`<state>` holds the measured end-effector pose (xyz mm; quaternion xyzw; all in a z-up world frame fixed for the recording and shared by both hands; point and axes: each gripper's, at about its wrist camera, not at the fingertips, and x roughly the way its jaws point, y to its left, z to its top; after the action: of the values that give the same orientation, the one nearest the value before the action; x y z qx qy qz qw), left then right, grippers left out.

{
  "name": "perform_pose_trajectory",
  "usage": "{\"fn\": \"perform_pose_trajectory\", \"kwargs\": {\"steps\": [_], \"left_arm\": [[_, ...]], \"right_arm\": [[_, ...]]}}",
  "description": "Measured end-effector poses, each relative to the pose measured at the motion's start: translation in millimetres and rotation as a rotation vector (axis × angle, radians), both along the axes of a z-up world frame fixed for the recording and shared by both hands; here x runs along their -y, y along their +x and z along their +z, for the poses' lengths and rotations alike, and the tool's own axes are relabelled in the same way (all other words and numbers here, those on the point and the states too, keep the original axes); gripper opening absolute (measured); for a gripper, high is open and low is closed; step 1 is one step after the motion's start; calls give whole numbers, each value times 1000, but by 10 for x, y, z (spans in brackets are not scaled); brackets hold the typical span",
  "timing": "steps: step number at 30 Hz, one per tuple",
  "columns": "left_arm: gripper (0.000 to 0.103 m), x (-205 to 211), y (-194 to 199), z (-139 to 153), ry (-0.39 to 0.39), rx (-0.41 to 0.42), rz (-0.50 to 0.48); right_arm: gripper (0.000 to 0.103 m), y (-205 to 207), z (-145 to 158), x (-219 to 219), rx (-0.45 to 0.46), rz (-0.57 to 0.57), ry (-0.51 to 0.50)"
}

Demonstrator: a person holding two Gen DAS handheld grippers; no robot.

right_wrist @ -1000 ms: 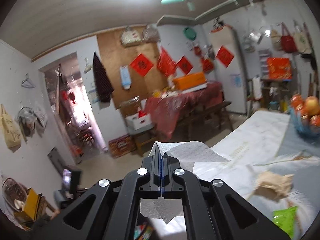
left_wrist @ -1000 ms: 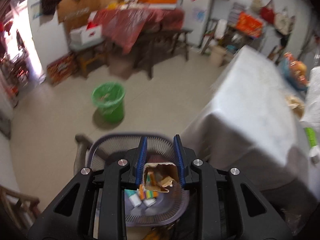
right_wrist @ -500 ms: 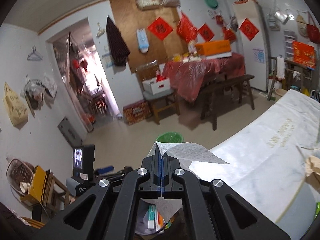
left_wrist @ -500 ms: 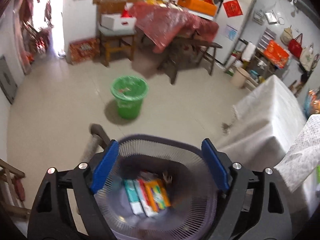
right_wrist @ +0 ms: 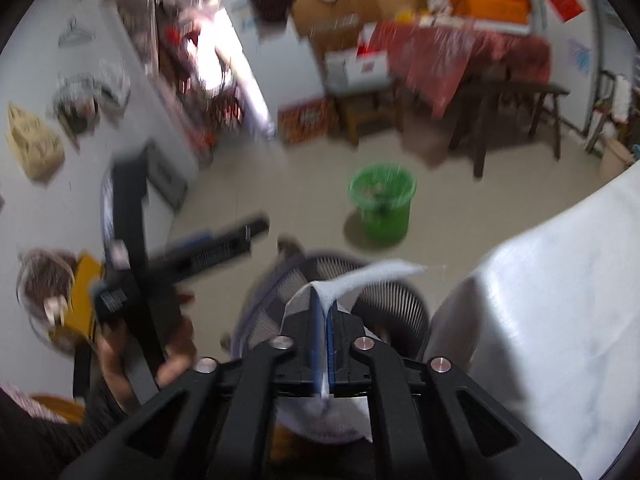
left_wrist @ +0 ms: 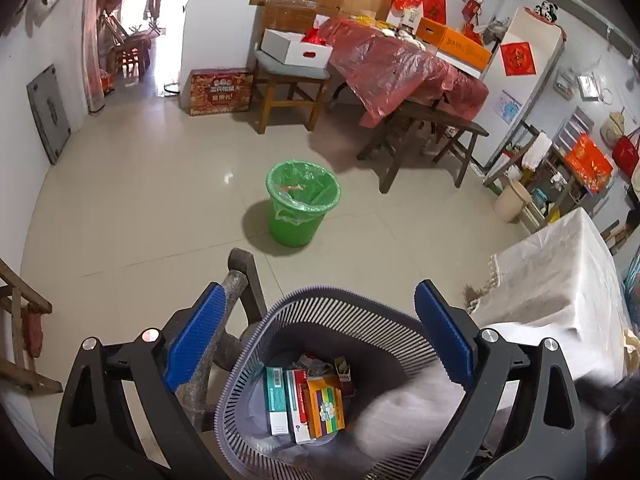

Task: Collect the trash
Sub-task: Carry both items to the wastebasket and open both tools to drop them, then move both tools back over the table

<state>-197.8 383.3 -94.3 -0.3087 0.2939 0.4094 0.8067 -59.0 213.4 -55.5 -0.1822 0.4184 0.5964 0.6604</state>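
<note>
The left claw [left_wrist: 316,340] stands wide apart over the slatted bin [left_wrist: 256,364], its jaws having just opened, with nothing between the blue pads [left_wrist: 196,336]; they straddle the bin's rim without touching it. In the bin lie three flat boxes [left_wrist: 306,402] side by side, with crumpled scraps just behind them at 12 o'clock. A blurred white tissue [left_wrist: 404,412] shows at 4 o'clock inside the bin. The right claw [right_wrist: 323,312] has just begun to part, its jaws a narrow slit apart, and the tissue [right_wrist: 360,278] sits in that slit, its free corner pointing to 2 o'clock; whether the pads still press it I cannot tell, as the picture is smeared. In the right view the bin [right_wrist: 384,300] lies straight beneath this claw. At 9 o'clock there, a hand [right_wrist: 132,360] grips the other tool, close by the bin's left rim. A dark stool leg [left_wrist: 240,280] stands against the bin at 11 o'clock in the left view. A green bucket [left_wrist: 302,204] with a liner stands at 12 o'clock, well apart on open tiled floor [left_wrist: 132,200]. The desk [left_wrist: 556,280] under white cloth crowds the bin's right side at 3 o'clock, its corner near the rim. Far off at 1 o'clock stands a table under red plastic [left_wrist: 404,68].
</note>
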Motion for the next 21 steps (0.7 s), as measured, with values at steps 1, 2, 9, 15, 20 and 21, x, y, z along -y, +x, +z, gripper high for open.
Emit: {"fn": "perform_pose_trajectory", "kwargs": {"steps": [1, 2, 9, 15, 20, 21], "left_arm": [[92, 3, 20, -5, 2, -10, -7], [92, 9, 31, -8, 6, -18, -10], [92, 85, 110, -25, 32, -46, -35], [92, 131, 199, -71, 33, -72, -75], [92, 205, 298, -99, 42, -90, -108], [92, 224, 312, -98, 43, -88, -116]], "right_arm": [[31, -30, -57, -28, 1, 6, -23], [46, -36, -68, -27, 6, 4, -27], [52, 74, 157, 174, 20, -52, 47], [62, 299, 314, 495, 49, -148, 100], [74, 506, 550, 957, 115, -284, 170], [77, 554, 577, 1043, 120, -308, 180]]}}
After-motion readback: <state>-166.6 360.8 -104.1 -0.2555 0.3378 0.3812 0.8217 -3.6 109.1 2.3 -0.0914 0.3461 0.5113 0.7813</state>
